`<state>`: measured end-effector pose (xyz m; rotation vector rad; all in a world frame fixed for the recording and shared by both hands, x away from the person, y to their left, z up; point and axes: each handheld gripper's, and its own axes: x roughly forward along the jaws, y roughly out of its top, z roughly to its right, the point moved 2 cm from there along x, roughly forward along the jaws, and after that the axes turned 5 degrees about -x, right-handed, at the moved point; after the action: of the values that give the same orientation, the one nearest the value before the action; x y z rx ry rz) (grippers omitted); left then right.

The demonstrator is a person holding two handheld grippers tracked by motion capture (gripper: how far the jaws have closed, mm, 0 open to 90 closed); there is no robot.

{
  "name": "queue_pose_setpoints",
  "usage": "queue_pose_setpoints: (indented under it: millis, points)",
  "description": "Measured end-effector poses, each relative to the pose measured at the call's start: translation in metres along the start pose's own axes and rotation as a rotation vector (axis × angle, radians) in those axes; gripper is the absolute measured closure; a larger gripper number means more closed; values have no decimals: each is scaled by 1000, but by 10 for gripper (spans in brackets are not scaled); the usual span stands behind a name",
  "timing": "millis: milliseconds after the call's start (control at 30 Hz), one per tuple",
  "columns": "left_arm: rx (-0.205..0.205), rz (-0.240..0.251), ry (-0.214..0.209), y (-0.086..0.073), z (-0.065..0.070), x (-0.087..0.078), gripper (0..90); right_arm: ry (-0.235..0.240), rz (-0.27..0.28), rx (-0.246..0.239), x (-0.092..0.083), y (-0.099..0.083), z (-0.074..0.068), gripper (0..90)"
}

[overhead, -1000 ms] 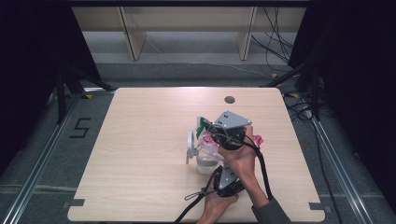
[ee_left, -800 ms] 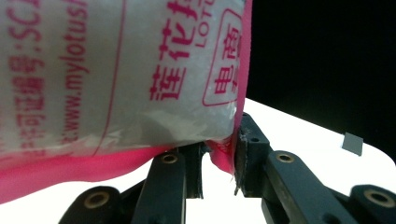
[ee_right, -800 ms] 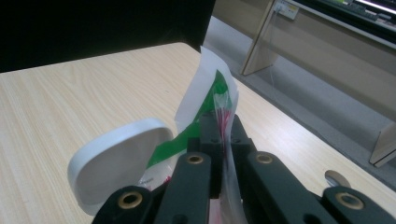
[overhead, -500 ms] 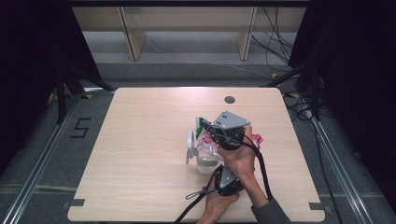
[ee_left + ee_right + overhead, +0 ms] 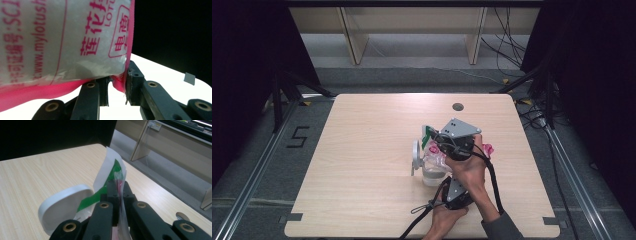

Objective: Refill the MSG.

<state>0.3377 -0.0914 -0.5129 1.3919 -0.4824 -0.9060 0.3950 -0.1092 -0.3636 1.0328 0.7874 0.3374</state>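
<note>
On the pale wooden surface [image 5: 362, 165], a little right of the middle and toward the near edge, stands a clear plastic container [image 5: 433, 172] with its white hinged lid [image 5: 415, 154] flipped up on its left side. Just above the container hangs a plastic bag [image 5: 434, 150], clear and white with pink print and a pink edge; a pink corner of it pokes out to the right past the hand. In the left claw view the bag looms close, and the left claw [image 5: 117, 86] has its jaws closed on the bag's pink bottom seam. In the high view this claw sits low, close to the near edge of the surface, just below the container. In the right claw view the right claw [image 5: 118, 192] is clamped tight on a thin fold of the bag, with a white-and-green strip [image 5: 107, 175] standing up beyond the jaws and the lid just to their left. Farther right, near the surface's far edge, is a small round hole [image 5: 457, 106].
</note>
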Motion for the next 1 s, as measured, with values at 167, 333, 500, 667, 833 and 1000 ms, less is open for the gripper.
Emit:
queue_pose_setpoints:
  millis: [167,333,500,667,833,1000]
  points:
    - [-13,-11,-18,0,0,-1,749,-7,-4,-24,3,0,0,900]
    - [-11,-9,-22,0,0,-1,748,-6,1,-29,3,0,-1,900]
    - [-1,3,-4,0,0,0,749,-1,10,-27,1,1,-1,900]
    - [-1,4,-4,0,-1,0,749,2,8,-9,1,1,-2,900]
    - [-10,-3,-22,0,-1,-1,749,5,5,-13,1,1,-2,900]
    - [-1,2,-2,0,0,1,750,-4,15,-11,0,1,0,900]
